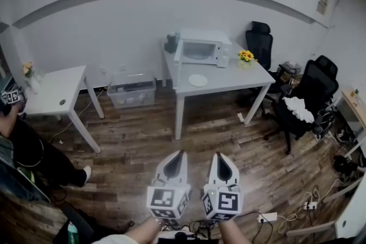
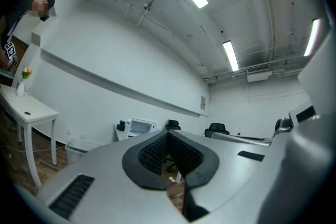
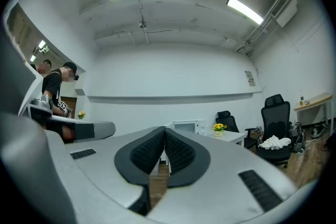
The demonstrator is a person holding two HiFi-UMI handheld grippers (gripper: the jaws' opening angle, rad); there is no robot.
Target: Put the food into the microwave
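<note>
A white microwave (image 1: 200,50) stands at the back of a white table (image 1: 229,79), its door swung open to the left. In front of it on the table lies a white plate (image 1: 198,80); whether food is on it I cannot tell. Both grippers are held side by side far from the table, over the wooden floor, pointing level at it. My left gripper (image 1: 178,155) is shut with nothing in it, its tips meeting (image 2: 168,134). My right gripper (image 1: 219,157) is shut and empty too (image 3: 164,130). The microwave (image 2: 137,127) (image 3: 186,126) shows small beyond both jaw tips.
A vase of yellow flowers (image 1: 246,56) stands right of the microwave. Black office chairs (image 1: 309,94) stand right of the table, one with a white cloth. A second white table (image 1: 54,91) is at the left, a person (image 1: 17,140) beside it. A clear bin (image 1: 131,90) sits on the floor.
</note>
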